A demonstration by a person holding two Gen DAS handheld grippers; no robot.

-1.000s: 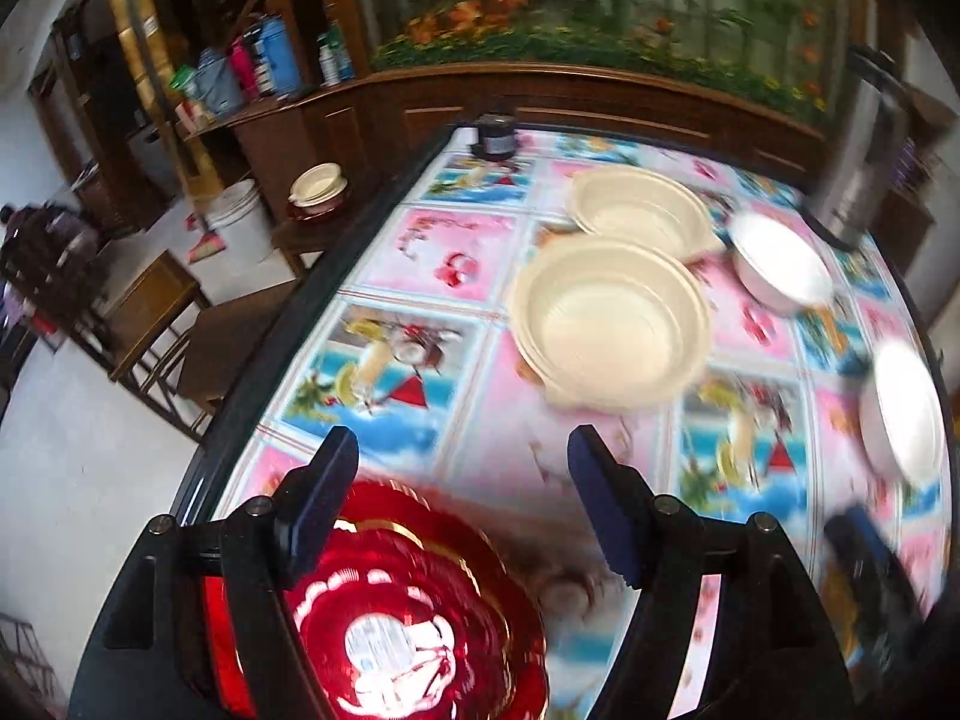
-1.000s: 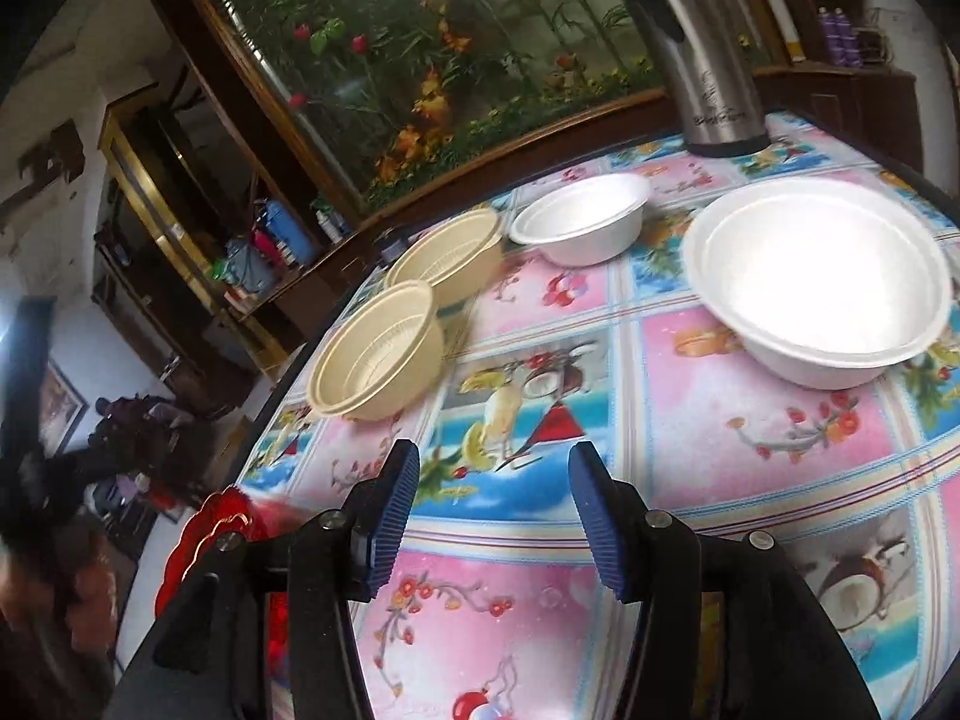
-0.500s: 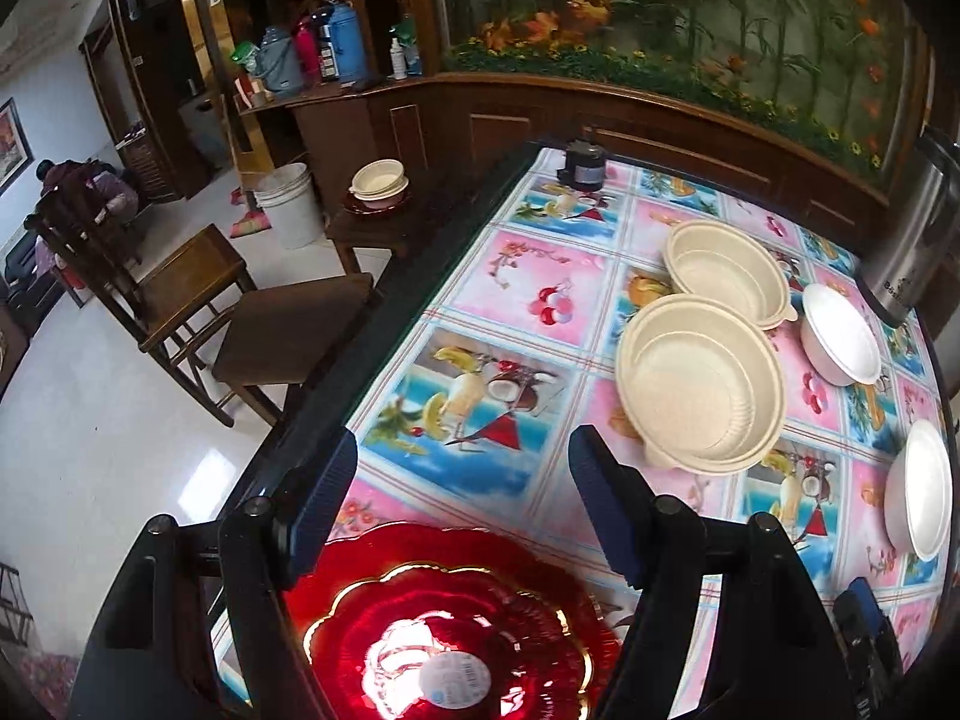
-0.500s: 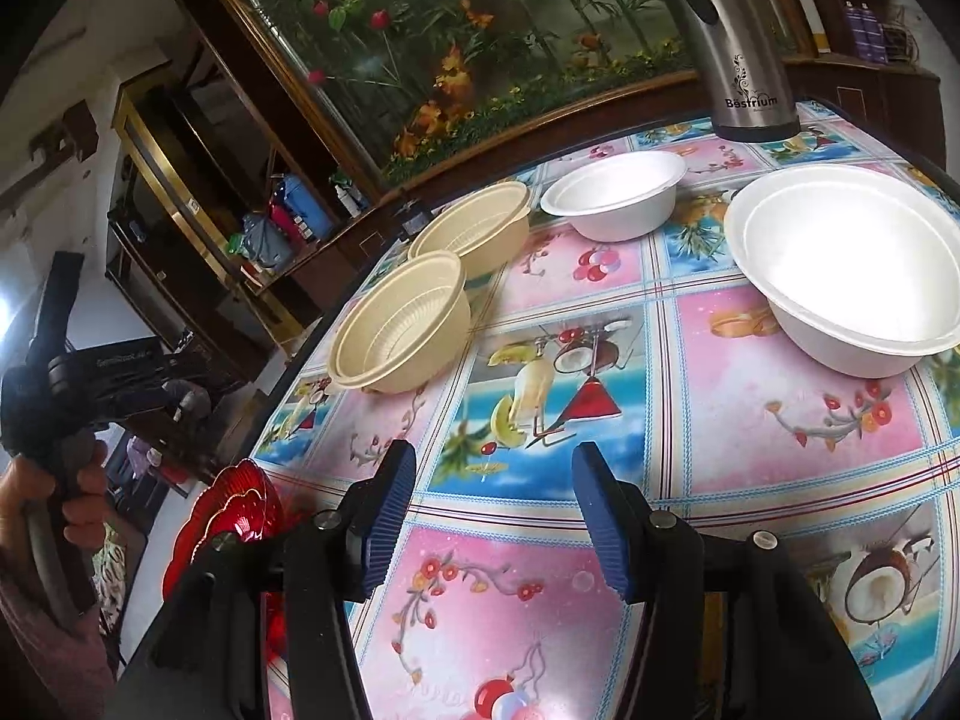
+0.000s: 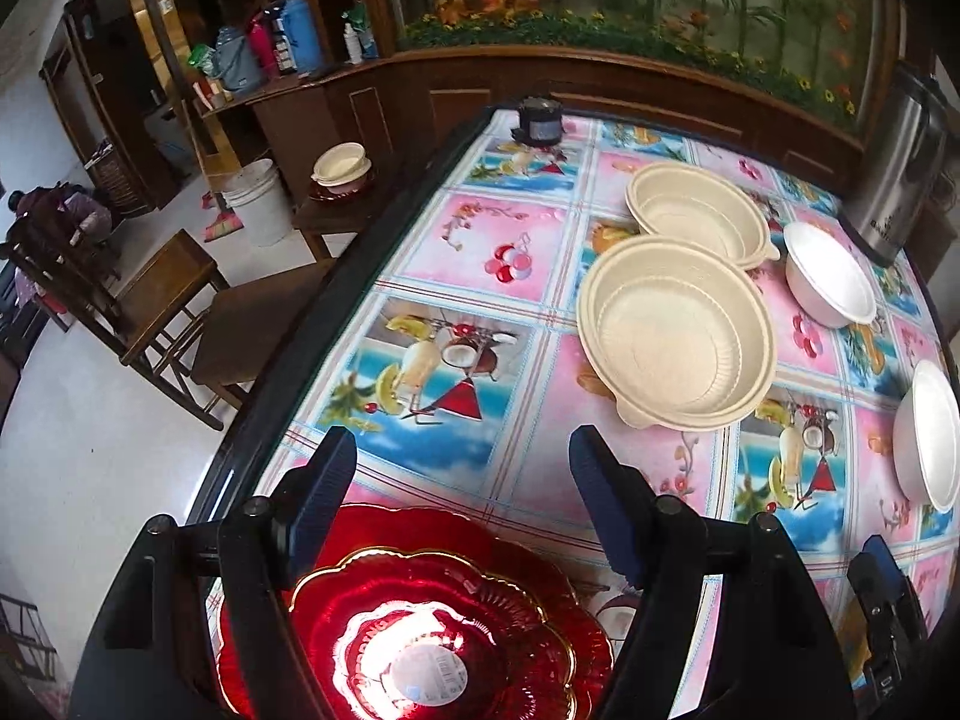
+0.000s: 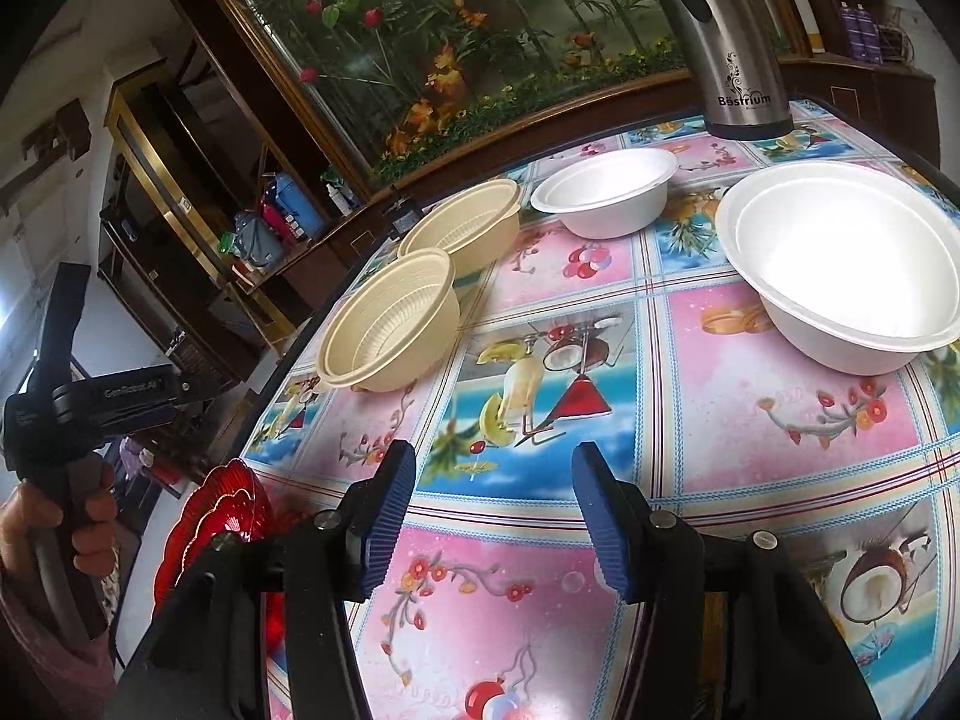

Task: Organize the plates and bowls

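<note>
Stacked red scalloped plates [image 5: 432, 618] lie at the table's near left corner, below my open, empty left gripper [image 5: 462, 492]; they also show in the right wrist view [image 6: 210, 510]. Two cream bowls [image 5: 678, 330] [image 5: 696, 213] sit side by side mid-table, also seen from the right [image 6: 390, 318] [image 6: 462, 222]. A small white bowl [image 6: 606, 189] and a large white bowl [image 6: 840, 264] stand further right. My right gripper [image 6: 492, 516] is open and empty above the tablecloth.
A steel thermos [image 6: 732, 48] stands at the back right. A small dark object [image 5: 540, 120] sits at the far table edge. Wooden chairs [image 5: 174, 312] and a white bucket [image 5: 258, 198] stand on the floor to the left. An aquarium cabinet [image 5: 600, 66] runs behind.
My left gripper has swung back toward the table, with the red plates more centred beneath it. The right gripper has barely moved. Both stayed open.
</note>
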